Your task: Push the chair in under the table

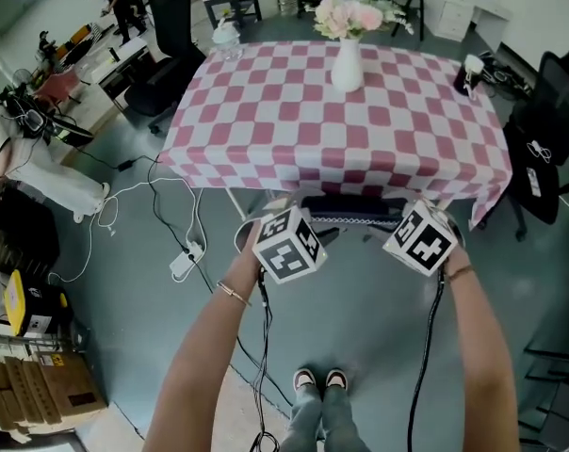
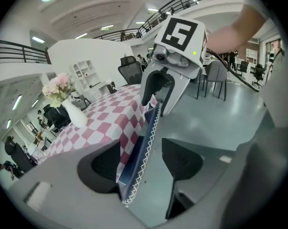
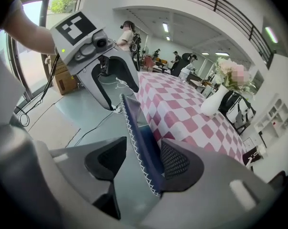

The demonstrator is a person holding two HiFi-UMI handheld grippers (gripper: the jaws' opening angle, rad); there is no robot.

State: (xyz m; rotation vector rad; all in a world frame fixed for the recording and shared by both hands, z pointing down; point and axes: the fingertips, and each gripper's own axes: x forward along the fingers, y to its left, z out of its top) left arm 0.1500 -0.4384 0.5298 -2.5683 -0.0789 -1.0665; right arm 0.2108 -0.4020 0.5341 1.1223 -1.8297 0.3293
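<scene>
Left gripper (image 2: 142,162): jaws spread wide. The chair back (image 2: 139,149) stands in the gap, nearer the pad on the picture's left. Neither pad presses it.
Right gripper (image 3: 144,163): jaws spread wide as well. The same upper edge runs between them, close against the meshed pad on the picture's right. Contact there cannot be resolved; it is not pinched.
Chair back, detail: dark blue with white zigzag stitching along the rim. In head view only a narrow strip shows, at the near edge of the table between the two grippers. The rest of the chair is hidden under the hanging cloth.
Table (image 1: 266,111): covered by a pink-and-white checked cloth (image 1: 294,172) that drapes over the near side.
Vase (image 1: 347,64): white and upright, toward the far middle of the tabletop, holding pale pink flowers (image 1: 349,12).
Bottle (image 1: 226,38): clear, at the far left corner of the tabletop.
Arms: both forearms reach forward from the bottom of head view, one to each gripper. A thin bracelet (image 1: 232,292) sits on the left wrist.
Floor: grey. A white power strip (image 1: 186,260) with cables lies left of the table. The person's shoes (image 1: 320,379) are at bottom centre.
Surroundings: cardboard boxes (image 1: 35,394) at lower left and a black office chair (image 1: 167,45) beyond the table's left side.
</scene>
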